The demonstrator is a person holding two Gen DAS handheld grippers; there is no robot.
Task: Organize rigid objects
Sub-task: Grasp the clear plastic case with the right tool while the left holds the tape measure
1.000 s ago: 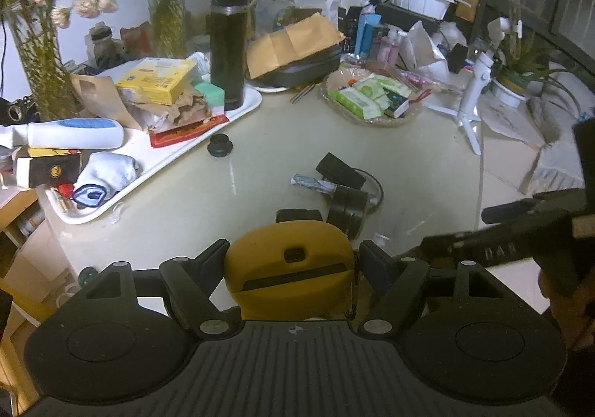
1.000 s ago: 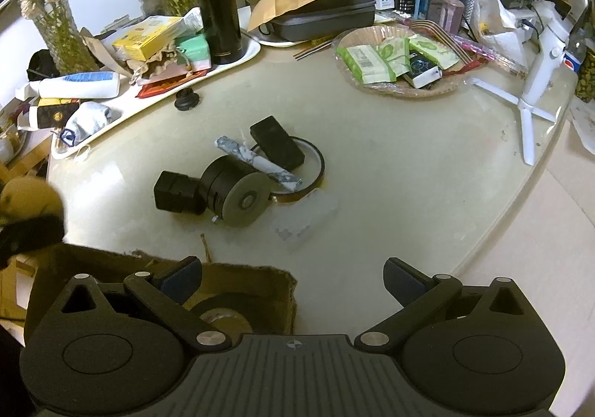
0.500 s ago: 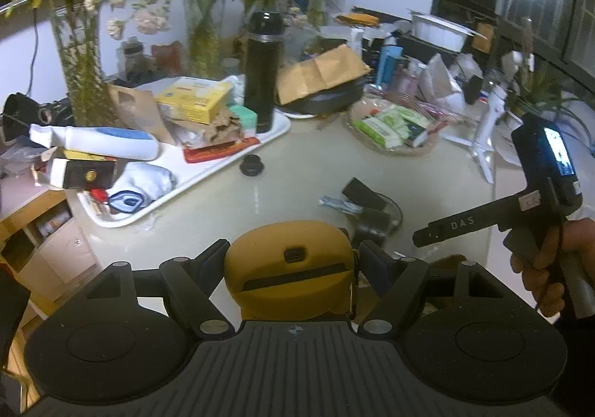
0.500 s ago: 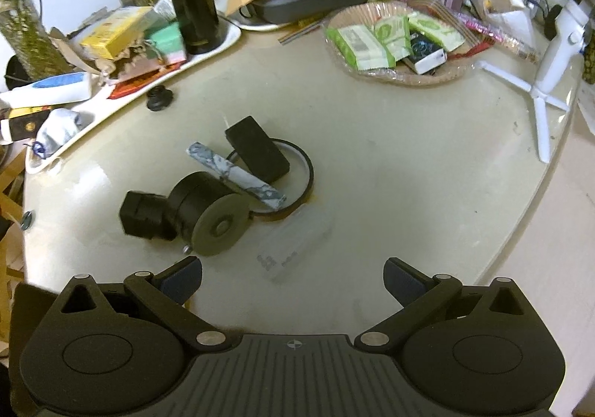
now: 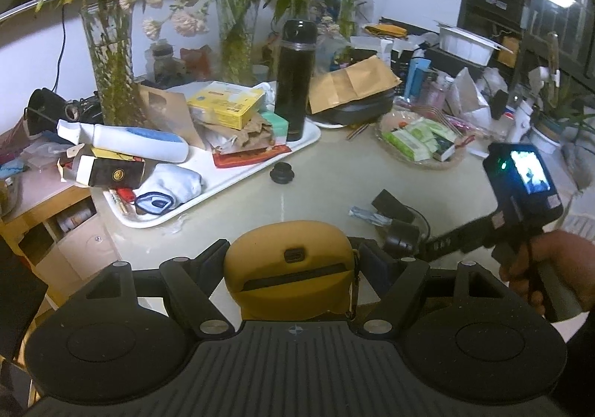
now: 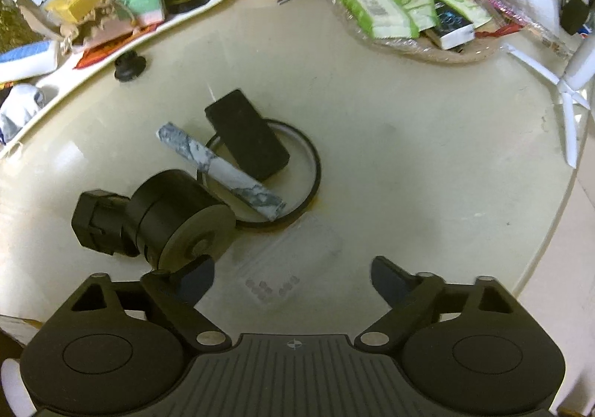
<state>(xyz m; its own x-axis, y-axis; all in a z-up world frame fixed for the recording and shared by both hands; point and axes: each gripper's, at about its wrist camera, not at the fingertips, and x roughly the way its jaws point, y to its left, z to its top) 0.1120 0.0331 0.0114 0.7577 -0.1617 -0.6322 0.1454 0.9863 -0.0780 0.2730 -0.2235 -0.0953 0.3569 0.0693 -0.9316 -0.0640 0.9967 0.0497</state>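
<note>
My left gripper [image 5: 293, 261] is shut on a yellow rounded case [image 5: 290, 268], held up over the near table edge. My right gripper [image 6: 293, 275] is open and empty, low over the table, straddling a clear plastic box [image 6: 293, 261]. Just ahead of it lie a black cylindrical mount [image 6: 174, 220], a marbled grey stick [image 6: 219, 171], a black flat block [image 6: 247, 134] and a black ring [image 6: 312, 171]. The same cluster shows in the left wrist view [image 5: 394, 220], with the right gripper's handle and screen [image 5: 528, 183] beside it.
A white tray [image 5: 297, 147] full of boxes, a bottle and a black flask [image 5: 295, 78] stands at back left. A small black knob [image 6: 128, 65] lies near it. A basket of packets [image 6: 412, 13] sits back right, a white tripod [image 6: 569, 90] at far right.
My right gripper has moved forward and down toward the black cluster and the clear box; the cardboard box has left its view. My left gripper has risen with the yellow case still held.
</note>
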